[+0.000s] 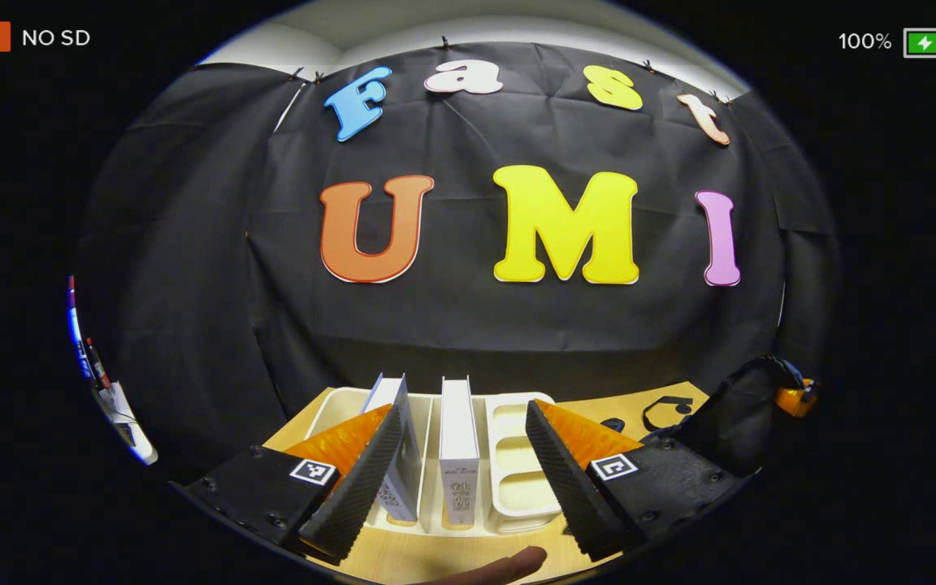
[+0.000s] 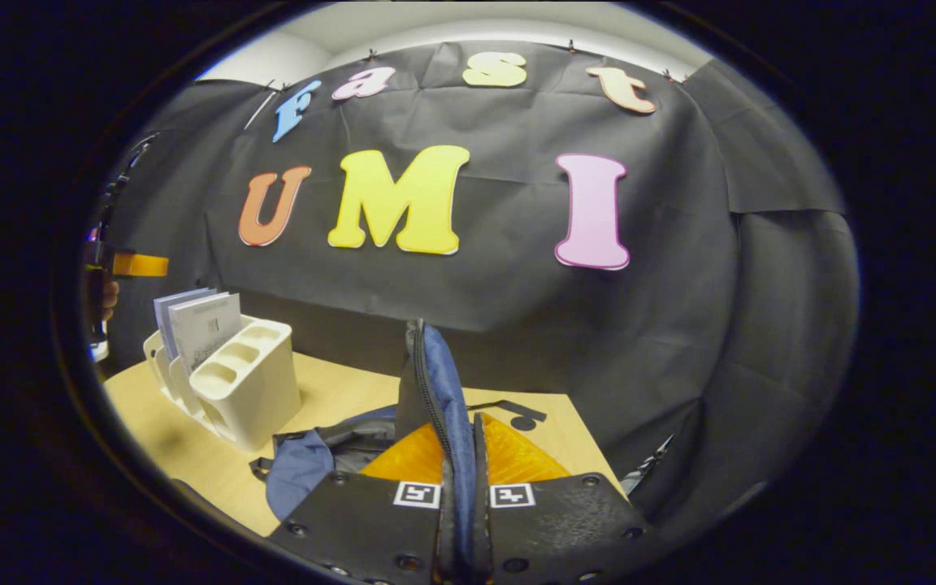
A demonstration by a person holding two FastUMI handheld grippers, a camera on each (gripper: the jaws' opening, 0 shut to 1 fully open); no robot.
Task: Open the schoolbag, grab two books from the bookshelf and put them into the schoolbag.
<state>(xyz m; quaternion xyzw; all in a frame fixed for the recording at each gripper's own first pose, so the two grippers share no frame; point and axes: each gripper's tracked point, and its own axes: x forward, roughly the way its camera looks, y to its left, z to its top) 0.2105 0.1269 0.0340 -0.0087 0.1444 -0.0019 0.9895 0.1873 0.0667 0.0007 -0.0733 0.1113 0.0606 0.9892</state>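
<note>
While a black cloth wall backs the wooden table [image 1: 403, 556], the cream bookshelf [image 1: 517, 455] holds two upright books [image 1: 458, 455]. Its fingers spread wide, the left gripper [image 1: 460, 487] brackets them untouched; the right gripper [image 2: 460, 479] pinches the schoolbag [image 2: 435, 382] flap upright.

A recording booth, not a lived-in room, is indicated by what is seen. Black cloth [image 1: 192, 268] is hung as a wall on every side and is pinned along its top edge, with a pale ceiling [image 2: 452, 20] glimpsed above it. A bare light wooden table [image 2: 192, 455] is set against the cloth. A cream desk organiser [image 2: 244, 390] holding books [image 2: 204, 325] is placed near the table's far edge, like a staged prop.
</note>
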